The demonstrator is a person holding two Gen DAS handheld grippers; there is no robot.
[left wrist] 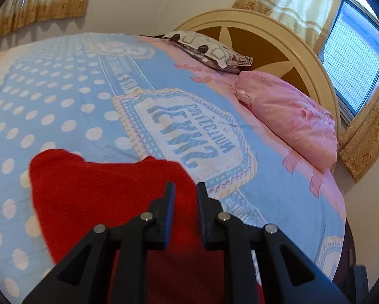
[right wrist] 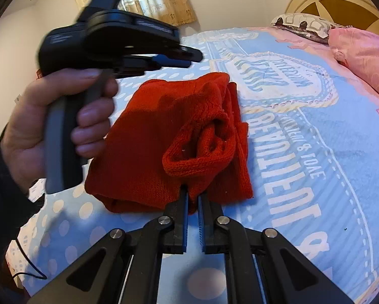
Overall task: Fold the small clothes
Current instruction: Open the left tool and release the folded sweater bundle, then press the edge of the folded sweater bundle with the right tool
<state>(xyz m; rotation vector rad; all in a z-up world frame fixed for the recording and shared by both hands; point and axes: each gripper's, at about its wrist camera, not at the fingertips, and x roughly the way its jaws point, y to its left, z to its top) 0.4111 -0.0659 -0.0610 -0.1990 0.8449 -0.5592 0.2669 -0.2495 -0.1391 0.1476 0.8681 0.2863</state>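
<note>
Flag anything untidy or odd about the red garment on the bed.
The red knit garment isn't folded flat: a rolled, open cuff bunches on top near its right edge. The right gripper pinches a bit of its near edge.

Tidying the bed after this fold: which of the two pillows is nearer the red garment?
The plain pink pillow, lying closer down the bed toward the red garment. The grey-and-white patterned pillow sits farther back along the headboard.

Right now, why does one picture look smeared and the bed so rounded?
Right wrist view: the left tongs and hand are motion-blurred, while the red knit garment is sharp. Left wrist view: the fisheye lens bulges the bedspread; daylight enters through the window.
</note>
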